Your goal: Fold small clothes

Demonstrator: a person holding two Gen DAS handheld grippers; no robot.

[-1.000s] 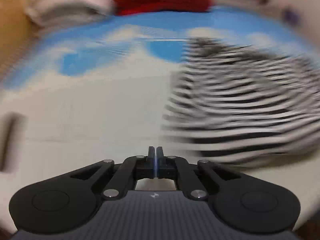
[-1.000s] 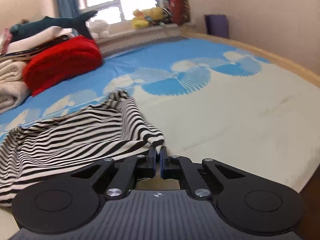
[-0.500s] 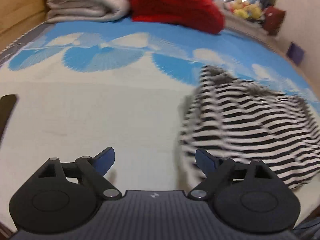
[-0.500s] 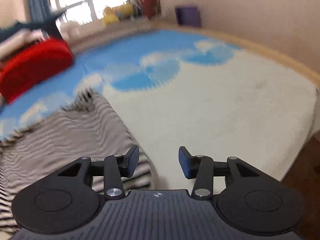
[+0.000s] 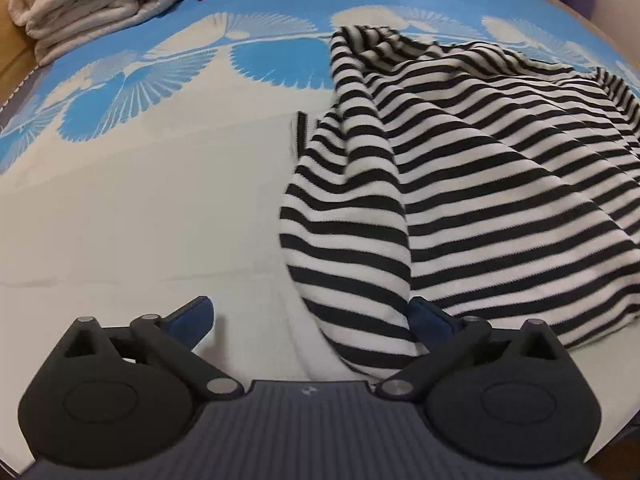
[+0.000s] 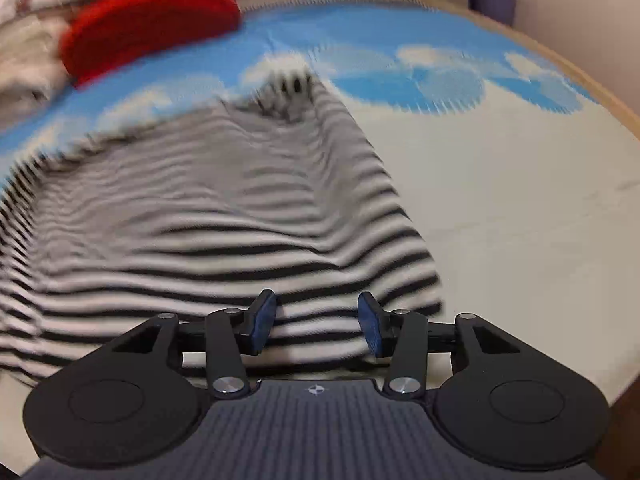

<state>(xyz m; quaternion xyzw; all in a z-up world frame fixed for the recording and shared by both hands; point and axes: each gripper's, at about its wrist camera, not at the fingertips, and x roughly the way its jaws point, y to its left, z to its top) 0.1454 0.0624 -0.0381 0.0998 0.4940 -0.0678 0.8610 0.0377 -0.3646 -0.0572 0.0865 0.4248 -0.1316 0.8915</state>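
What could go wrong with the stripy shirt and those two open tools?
The striped shirt lies rumpled and doubled over, so the left tool, open around a thick lobe, might pinch several layers and fold in the wrinkles. The right tool is open over the hem, and its view is blurred, so it could close off target. Either might also nip the bedspread underneath.

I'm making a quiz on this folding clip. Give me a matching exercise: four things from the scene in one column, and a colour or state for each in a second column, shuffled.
Things:
1. shirt
2. folded blanket
3. cushion
4. left claw

Colour or state:
A. red
B. open
C. black and white stripes
D. cream, stacked at the far left

Pairs: 1-C, 2-D, 3-A, 4-B
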